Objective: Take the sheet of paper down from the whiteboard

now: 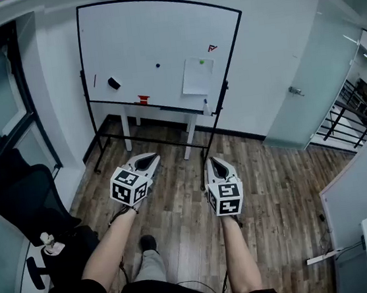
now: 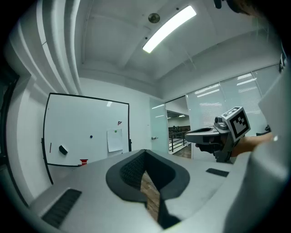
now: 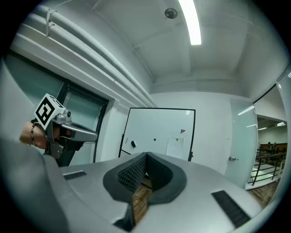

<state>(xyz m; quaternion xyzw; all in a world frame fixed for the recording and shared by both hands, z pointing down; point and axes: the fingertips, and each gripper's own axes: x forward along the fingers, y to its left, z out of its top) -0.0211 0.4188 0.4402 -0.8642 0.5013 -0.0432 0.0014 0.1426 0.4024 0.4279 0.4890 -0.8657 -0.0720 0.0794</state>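
Observation:
The sheet of paper (image 1: 198, 76) hangs on the right half of the whiteboard (image 1: 137, 42), pinned at its top by a green magnet (image 1: 201, 61). It also shows far ahead in the left gripper view as the paper (image 2: 115, 140) and in the right gripper view as the paper (image 3: 175, 147). My left gripper (image 1: 150, 158) and right gripper (image 1: 213, 163) are held level side by side over the wood floor, well short of the board. The left gripper (image 2: 145, 154) is shut and empty, and so is the right gripper (image 3: 146, 157).
On the board are a black eraser (image 1: 114, 83), a blue magnet (image 1: 157, 65), a red marker (image 1: 94, 80) and a red clip (image 1: 143, 99) on its tray. A black office chair (image 1: 27, 195) stands at the left, a glass door (image 1: 309, 87) at the right. The board's stand legs (image 1: 104, 145) reach onto the floor.

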